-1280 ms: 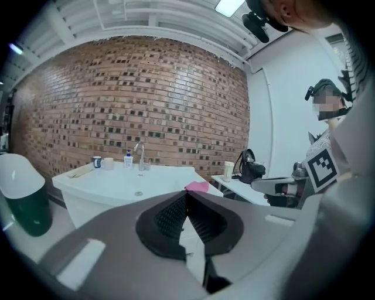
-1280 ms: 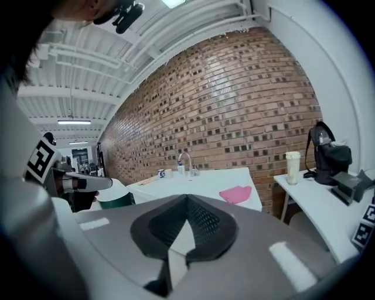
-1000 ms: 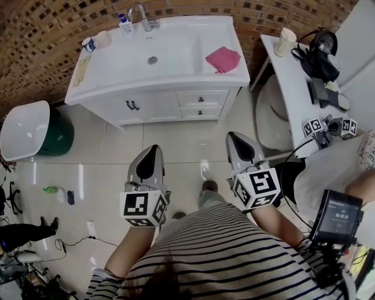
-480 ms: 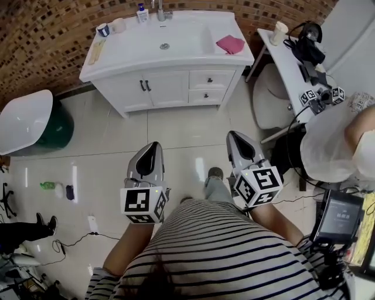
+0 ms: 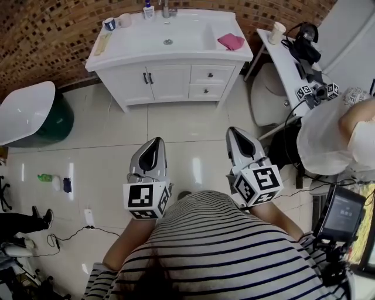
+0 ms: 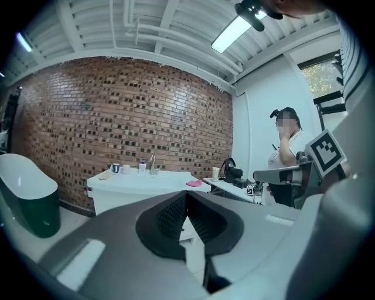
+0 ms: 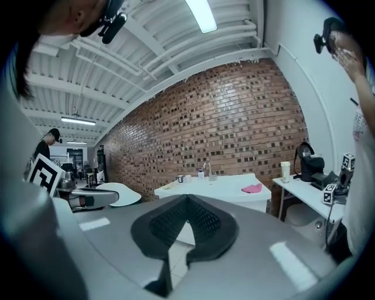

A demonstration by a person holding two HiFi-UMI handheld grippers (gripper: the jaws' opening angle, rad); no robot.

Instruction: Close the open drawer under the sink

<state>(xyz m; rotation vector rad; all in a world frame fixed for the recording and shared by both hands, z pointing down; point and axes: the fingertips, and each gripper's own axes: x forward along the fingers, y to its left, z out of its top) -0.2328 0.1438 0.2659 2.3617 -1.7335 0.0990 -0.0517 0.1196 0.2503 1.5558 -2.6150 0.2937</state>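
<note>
The person wore a black-and-white striped shirt. The left gripper and right gripper were silver-grey, marked with black-and-white squares.

The left gripper and right gripper hover side by side over the tiled floor, well apart from the vanity. Its drawers sit flush with the front; a pink cloth lies beside the basin.

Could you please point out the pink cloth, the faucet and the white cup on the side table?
pink cloth (image 5: 231, 41): head view, middle of the cloth.
faucet (image 5: 166, 10): head view, its upright body.
white cup (image 5: 277, 31): head view, its side wall.
</note>
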